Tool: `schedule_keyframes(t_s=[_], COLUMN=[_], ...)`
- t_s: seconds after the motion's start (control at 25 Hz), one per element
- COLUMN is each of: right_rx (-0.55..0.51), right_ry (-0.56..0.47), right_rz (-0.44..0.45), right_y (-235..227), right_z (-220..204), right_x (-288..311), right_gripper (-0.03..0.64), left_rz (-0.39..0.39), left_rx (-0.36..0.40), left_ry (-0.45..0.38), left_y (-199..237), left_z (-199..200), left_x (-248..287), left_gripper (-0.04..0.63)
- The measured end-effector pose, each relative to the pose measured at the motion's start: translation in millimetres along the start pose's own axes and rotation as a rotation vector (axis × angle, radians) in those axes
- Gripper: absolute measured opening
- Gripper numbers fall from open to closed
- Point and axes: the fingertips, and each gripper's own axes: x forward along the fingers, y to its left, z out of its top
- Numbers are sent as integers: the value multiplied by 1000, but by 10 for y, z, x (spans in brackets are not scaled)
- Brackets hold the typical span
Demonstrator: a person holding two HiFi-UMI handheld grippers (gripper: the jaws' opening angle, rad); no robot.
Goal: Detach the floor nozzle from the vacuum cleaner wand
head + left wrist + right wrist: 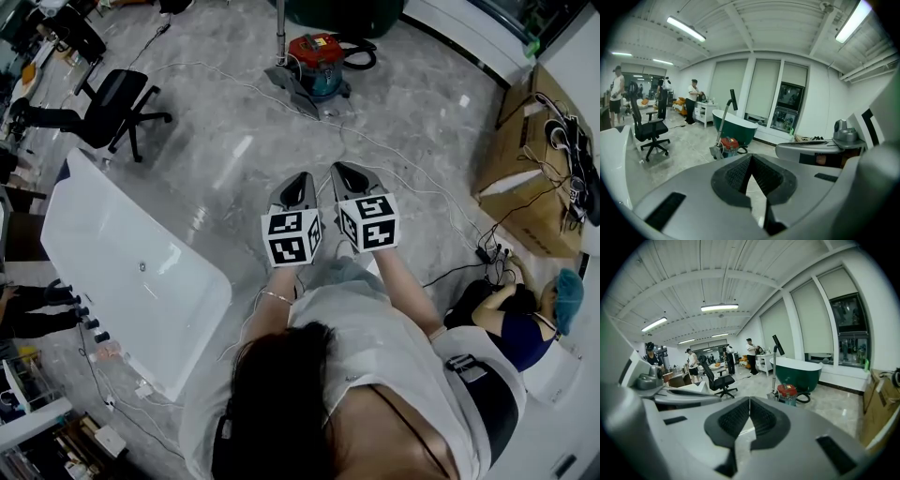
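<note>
Fingers point(736, 176) of left gripper point(751, 158) pressed together, nothing between; right gripper point(749, 400) same, empty. Both side by side over floor point(216, 141). Nozzle point(284, 81) on floor at foot of upright wand point(279, 26), beside red vacuum point(317, 58), well apart ahead. Risks: cable point(403, 159) across path could snag feet; shut fingers could knock wand over; pulling nozzle with wand unsteadied could drag vacuum.
</note>
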Motion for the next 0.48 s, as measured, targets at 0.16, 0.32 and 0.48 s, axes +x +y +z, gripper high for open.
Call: schedule_keyframes(t_s=[0.16, 0.32, 0.48], right_rx=[7, 13, 6], right_ry=[2, 7, -1], right_rz=[1, 4, 11], right_y=[-206, -421, -578], right_z=[48, 56, 131], right_x=[75, 120, 163], right_gripper=[15, 15, 15], left_rz=[0, 11, 31], left_rx=[10, 13, 7], left_ry=[5, 5, -1], left_y=[-95, -180, -216], left_z=[62, 107, 161], left_x=[205, 383, 502], left_gripper=[3, 3, 3])
